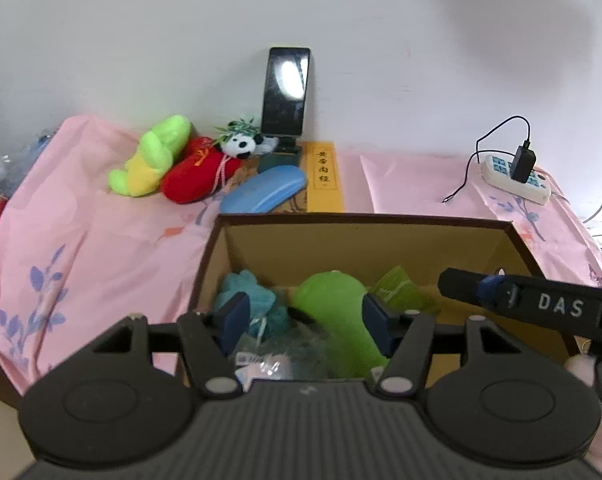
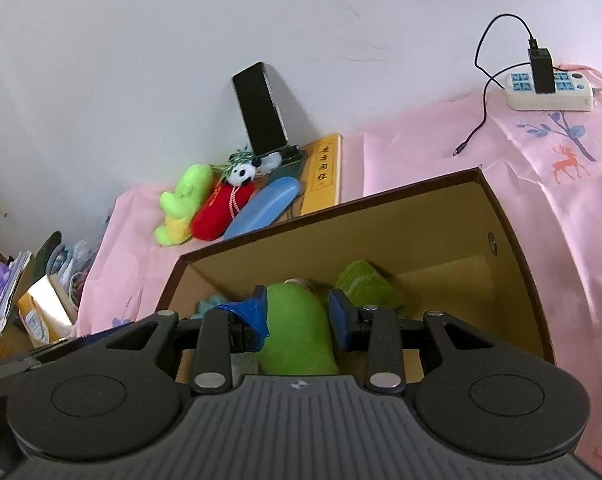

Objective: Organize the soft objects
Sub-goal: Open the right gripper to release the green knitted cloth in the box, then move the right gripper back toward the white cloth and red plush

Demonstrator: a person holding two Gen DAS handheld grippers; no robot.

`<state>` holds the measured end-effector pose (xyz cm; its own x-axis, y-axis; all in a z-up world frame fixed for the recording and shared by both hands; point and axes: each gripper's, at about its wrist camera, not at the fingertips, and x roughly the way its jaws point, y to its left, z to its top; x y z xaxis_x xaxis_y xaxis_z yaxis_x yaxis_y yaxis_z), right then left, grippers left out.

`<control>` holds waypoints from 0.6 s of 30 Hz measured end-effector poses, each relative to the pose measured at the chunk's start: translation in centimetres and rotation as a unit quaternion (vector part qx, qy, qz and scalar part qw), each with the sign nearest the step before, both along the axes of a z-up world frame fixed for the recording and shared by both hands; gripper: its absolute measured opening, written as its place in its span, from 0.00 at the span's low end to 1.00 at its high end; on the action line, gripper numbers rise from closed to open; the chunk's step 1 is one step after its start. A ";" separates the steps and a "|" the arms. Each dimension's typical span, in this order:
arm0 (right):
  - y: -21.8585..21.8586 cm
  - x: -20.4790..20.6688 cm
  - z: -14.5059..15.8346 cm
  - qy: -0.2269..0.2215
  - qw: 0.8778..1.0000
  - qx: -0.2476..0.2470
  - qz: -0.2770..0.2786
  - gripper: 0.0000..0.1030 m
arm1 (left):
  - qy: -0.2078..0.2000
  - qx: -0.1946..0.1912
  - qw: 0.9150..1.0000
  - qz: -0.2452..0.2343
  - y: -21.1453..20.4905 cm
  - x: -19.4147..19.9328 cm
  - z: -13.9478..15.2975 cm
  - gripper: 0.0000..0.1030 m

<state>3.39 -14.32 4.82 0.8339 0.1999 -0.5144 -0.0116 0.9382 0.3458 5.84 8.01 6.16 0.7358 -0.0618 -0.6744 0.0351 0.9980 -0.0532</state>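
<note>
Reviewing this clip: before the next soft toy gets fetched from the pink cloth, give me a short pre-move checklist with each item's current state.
1. Left gripper free to grasp: ok, jaws apart above the box, pads pressing nothing.
2. Right gripper empty: cannot tell; the green plush fills the gap between its pads, but a grip is unclear.
3. Cardboard box has room: ok, bare floor shows at its right side.
4. Toys still outside: not ok, the lime-yellow plush, red plush and panda lie on the pink cloth.
5. Hard items near the toys: not ok, the blue case touches the red plush; the phone stands behind the panda.
</note>
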 end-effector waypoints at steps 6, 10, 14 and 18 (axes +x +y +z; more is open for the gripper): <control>1.3 -2.2 0.1 -0.010 1.000 -0.017 0.009 0.17 | -0.004 0.013 1.000 0.009 0.2 -2.0 0.2 0.62; 1.9 -3.7 0.4 -0.021 0.999 -0.029 0.007 0.17 | 0.001 0.012 1.000 0.014 0.4 -2.9 0.2 0.62; 2.1 -4.8 0.4 -0.027 0.999 -0.032 0.006 0.17 | 0.001 0.016 1.000 0.018 0.6 -4.2 0.2 0.62; 2.1 -6.1 0.2 -0.043 0.999 -0.029 0.003 0.17 | 0.002 0.019 1.000 0.019 0.9 -5.2 0.2 0.62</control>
